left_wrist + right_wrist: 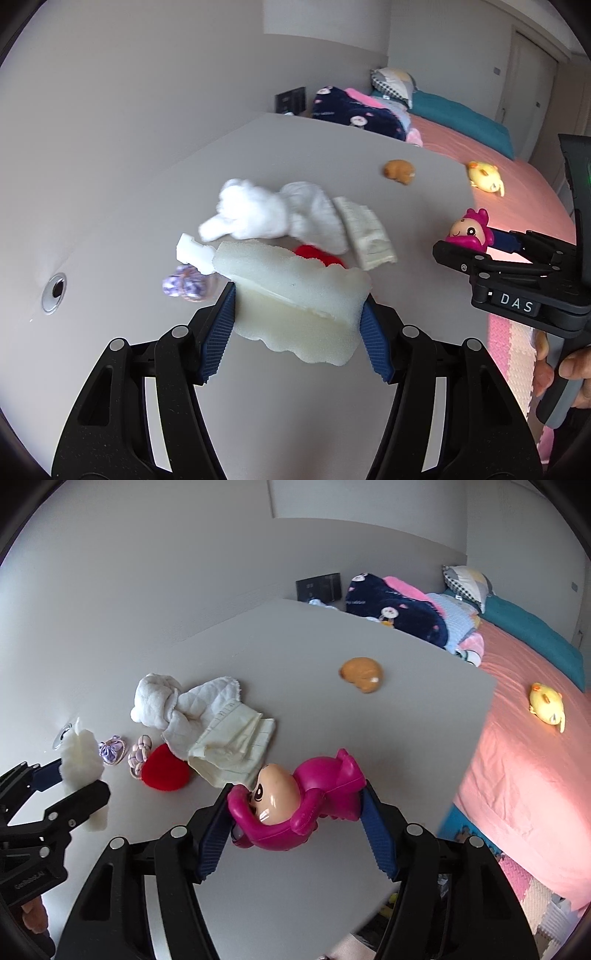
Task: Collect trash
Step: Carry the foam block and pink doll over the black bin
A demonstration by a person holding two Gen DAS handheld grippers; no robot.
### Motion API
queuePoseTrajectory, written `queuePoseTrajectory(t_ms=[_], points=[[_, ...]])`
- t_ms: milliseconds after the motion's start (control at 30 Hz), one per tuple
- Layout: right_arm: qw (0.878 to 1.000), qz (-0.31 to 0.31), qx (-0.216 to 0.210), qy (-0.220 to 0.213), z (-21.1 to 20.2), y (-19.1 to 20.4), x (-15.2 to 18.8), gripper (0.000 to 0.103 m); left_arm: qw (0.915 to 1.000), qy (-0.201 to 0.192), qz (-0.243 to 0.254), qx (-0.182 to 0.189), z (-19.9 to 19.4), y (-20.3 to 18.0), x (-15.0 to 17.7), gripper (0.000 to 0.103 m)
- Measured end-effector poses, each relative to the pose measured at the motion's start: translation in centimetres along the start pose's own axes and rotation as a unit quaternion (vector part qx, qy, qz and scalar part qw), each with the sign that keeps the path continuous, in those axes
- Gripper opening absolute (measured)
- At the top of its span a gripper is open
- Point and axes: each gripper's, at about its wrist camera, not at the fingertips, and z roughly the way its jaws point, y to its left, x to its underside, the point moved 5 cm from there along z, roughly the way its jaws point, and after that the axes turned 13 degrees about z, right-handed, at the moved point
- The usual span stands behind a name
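A torn piece of pale foam [288, 273] hangs above the grey table [332, 155], and my left gripper [297, 299] is shut on it, blue pads pressing both sides. The right wrist view shows that foam [81, 753] and the left gripper [72, 782] at the far left. My right gripper [295, 794] is shut on a magenta plastic doll [325, 779] with a peach face, lifted off the table. In the left wrist view the doll [469, 229] and right gripper [480, 243] are at the right, with a person's hand [576, 365] on the handle.
White towels [166, 705], a folded cream cloth [232, 742], a red heart cushion [162, 771] and two small purple fabric knots [112, 749] lie mid-table. A brown toy [362, 674] sits farther back. A pink bed [517, 757] with a yellow toy [546, 705] borders the table's right edge.
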Motion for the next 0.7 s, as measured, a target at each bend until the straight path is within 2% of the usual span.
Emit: queuePoseTrajectory(t_ms=[700], points=[[0.996,0.065,0.041,-0.047,-7.9,-11.4,0.4,0.067,0.995,-0.025,0.073,0.064,-0.2,-12.4,-4.5,0.062]])
